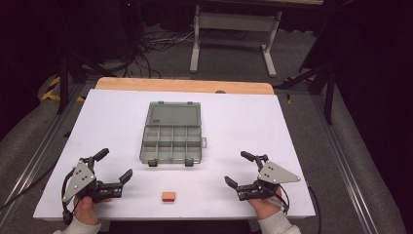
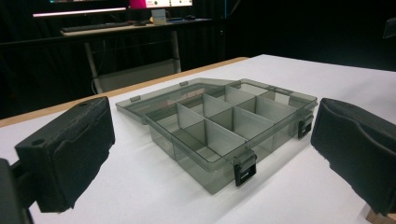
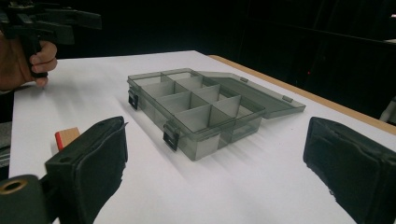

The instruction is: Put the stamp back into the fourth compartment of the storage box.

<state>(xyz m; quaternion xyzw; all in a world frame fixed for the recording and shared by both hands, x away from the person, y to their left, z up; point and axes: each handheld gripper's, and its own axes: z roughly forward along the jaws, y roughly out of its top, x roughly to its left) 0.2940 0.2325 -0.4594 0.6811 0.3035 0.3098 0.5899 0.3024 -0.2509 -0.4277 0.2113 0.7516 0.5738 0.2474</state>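
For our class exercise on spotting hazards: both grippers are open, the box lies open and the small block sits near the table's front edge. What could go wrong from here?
1. The block lies close to the table's front edge; a clumsy nudge from either gripper, left or right, might push it off.
2. The box is light-looking and unheld; pressing into it could make it slide.
3. Its lid lies flat behind; its compartments are narrow, so the block may catch on a divider.
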